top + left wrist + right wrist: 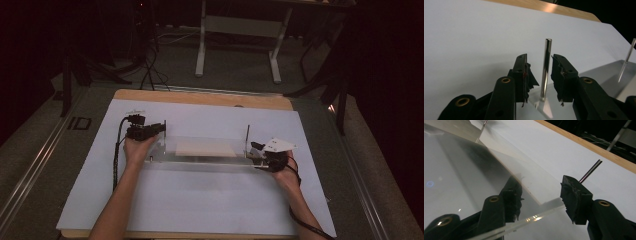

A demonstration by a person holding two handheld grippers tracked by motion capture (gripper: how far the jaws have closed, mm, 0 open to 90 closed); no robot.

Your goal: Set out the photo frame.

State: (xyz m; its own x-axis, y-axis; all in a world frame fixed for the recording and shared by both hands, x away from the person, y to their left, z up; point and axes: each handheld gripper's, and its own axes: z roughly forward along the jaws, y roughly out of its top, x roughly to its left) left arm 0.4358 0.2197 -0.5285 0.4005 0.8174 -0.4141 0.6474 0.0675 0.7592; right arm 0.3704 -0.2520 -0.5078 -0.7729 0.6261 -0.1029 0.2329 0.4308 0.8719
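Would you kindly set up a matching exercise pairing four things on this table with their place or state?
Things:
1. left gripper
2. right gripper
3. clear plate
4. white sheet

Places or states:
A. covers the wooden table
B. jaws open on either side of an upright metal rod
C. lies flat between the two hands, a rod at each end
D. jaws set around the plate's edge

Pairs: 1-B, 2-D, 3-C, 4-A

My fingers (524, 75) were black with brass-coloured rivets. The rod (546, 70) between them was shiny silver, the plate (200, 161) clear, the sheet (200, 200) plain white, the bench (200, 98) tan wood; the panel (205, 147) looked cream, perhaps.
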